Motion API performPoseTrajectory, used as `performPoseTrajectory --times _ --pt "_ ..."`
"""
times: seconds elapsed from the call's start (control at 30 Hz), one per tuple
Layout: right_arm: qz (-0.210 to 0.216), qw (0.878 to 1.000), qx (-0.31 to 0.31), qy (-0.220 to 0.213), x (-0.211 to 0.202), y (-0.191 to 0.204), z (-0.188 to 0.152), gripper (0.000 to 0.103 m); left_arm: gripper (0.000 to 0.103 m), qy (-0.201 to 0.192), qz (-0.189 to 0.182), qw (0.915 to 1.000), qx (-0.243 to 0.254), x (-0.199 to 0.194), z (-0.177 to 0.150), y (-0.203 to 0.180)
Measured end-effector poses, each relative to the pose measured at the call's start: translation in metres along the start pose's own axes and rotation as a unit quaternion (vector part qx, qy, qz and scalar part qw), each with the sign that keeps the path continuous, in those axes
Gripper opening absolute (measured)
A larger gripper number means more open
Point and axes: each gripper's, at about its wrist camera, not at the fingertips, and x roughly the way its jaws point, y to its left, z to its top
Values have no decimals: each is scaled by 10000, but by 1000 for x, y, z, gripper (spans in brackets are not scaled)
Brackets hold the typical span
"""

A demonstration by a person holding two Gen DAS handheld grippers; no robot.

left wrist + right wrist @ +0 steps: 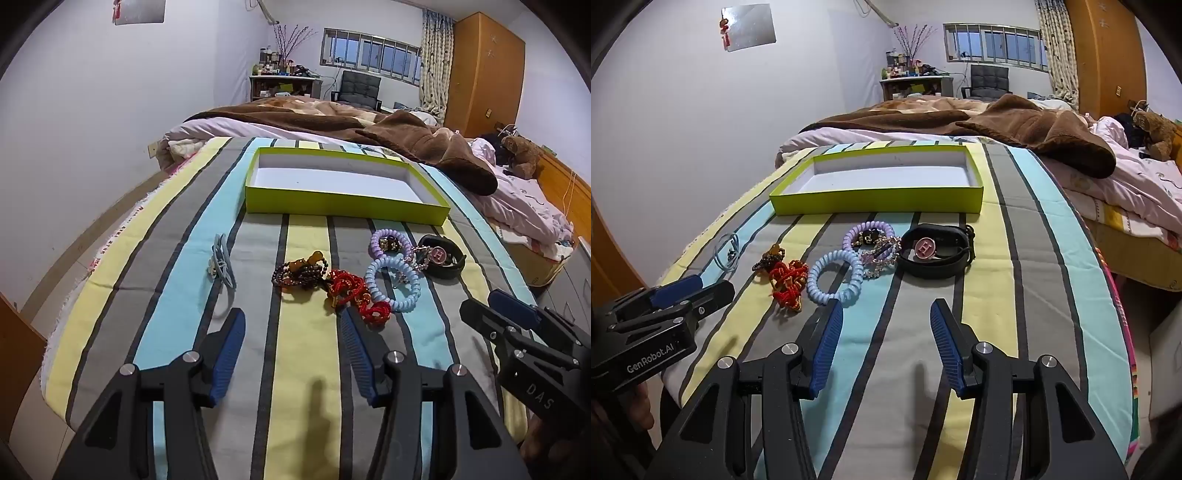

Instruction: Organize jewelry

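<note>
Both grippers, left gripper (291, 328) and right gripper (886, 317), hung with jaws apart, holding nothing. We'd boxed nothing: green box (343, 211) empty, all jewelry (334, 286) lay just short of it.

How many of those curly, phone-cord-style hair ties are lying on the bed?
2. The blue coil tie lies nearest the grippers, beside the red bracelet. The purple coil tie sits just behind it, nearer the box. Jewelry overlaps both, so another could be hidden.

Matt cardboard tray (343, 205), woven striped cloth sheet (303, 369), glossy plastic coil hair tie (834, 277), fuzzy brown blanket (406, 136)
</note>
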Motion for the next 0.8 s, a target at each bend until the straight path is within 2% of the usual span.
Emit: performPoseTrajectory --times 0.17,0.8 --pt "-82 10000 4 -33 -1 0 -1 50 56 -104 97 9999 42 -4 -5 -3" --pt "-129 9999 34 -31 -5 -1 1 50 56 18 60 10000 -13 -3 2 2"
